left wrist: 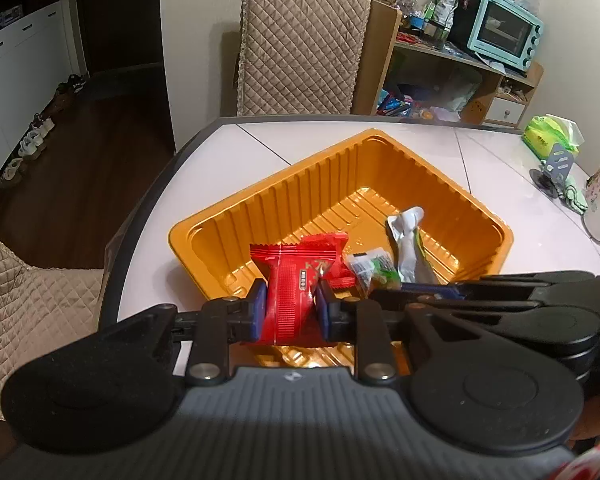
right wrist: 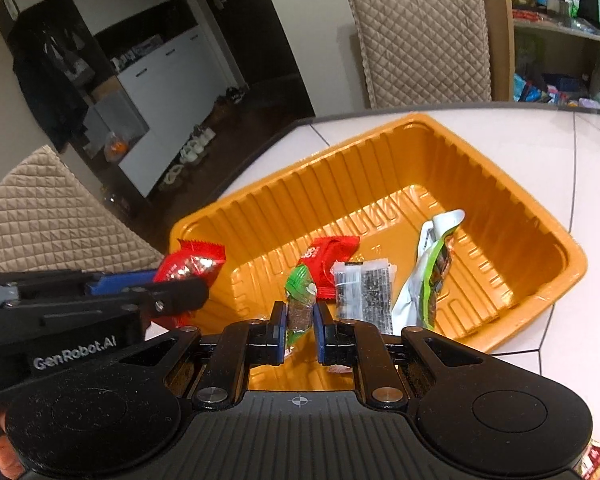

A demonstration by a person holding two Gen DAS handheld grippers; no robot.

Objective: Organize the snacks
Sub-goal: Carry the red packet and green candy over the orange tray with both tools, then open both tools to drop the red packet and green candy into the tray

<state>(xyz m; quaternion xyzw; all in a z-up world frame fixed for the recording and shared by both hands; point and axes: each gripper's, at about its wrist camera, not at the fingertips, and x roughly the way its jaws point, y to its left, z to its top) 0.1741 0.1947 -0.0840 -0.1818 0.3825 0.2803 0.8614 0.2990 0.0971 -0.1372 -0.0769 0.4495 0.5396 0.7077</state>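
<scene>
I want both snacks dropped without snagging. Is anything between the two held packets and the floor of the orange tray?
Nothing visible blocks either. The left gripper holds a red packet and the right gripper a green packet, both above the tray's near end. Three packets already lie farther in; bare floor remains around them.

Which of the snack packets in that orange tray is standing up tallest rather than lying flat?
The silver-and-green packet at the tray's right side. It leans up against the wall, while the red one and the clear dark-speckled one lie flat on the floor.
</scene>
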